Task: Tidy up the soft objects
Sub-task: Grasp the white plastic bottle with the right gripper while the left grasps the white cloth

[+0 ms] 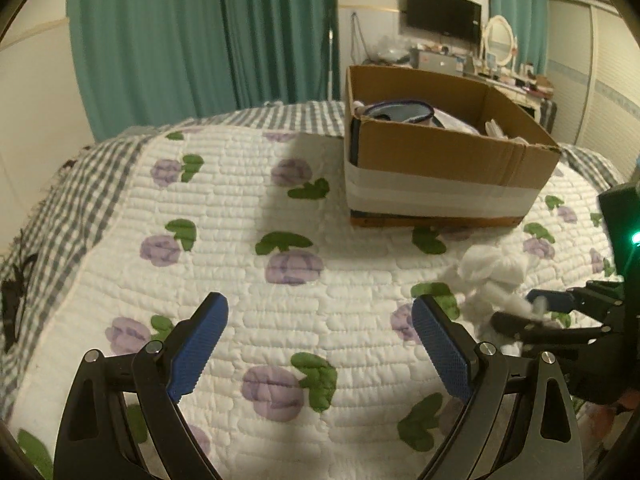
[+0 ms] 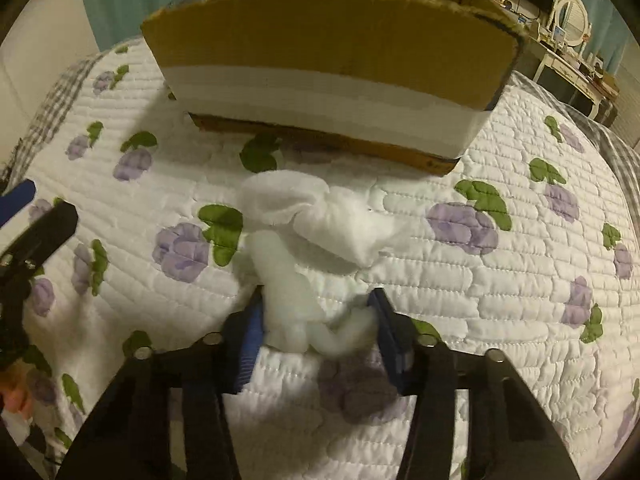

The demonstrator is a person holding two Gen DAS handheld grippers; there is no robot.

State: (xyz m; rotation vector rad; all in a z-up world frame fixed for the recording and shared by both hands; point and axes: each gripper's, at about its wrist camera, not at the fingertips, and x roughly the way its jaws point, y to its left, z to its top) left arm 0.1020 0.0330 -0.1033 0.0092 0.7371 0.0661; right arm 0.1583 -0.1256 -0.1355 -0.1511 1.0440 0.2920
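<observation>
**Both grippers low, right one pinching, left one wide**

Our right gripper (image 2: 316, 332) points steeply down, blue pads (image 2: 250, 344) drawn in on both sides of the white fluffy cloth (image 2: 304, 224); the near end of it sits bunched between them, touching both pads. From the left wrist view we see the same gripper (image 1: 520, 312) coming in from the right edge, tilted, white fluff at its tips. Our left gripper (image 1: 320, 344) angles down with jaws spread wide and nothing between them. In the right wrist view it shows at the left edge (image 2: 36, 216), with a bit of hand (image 2: 14, 398) below it.
</observation>
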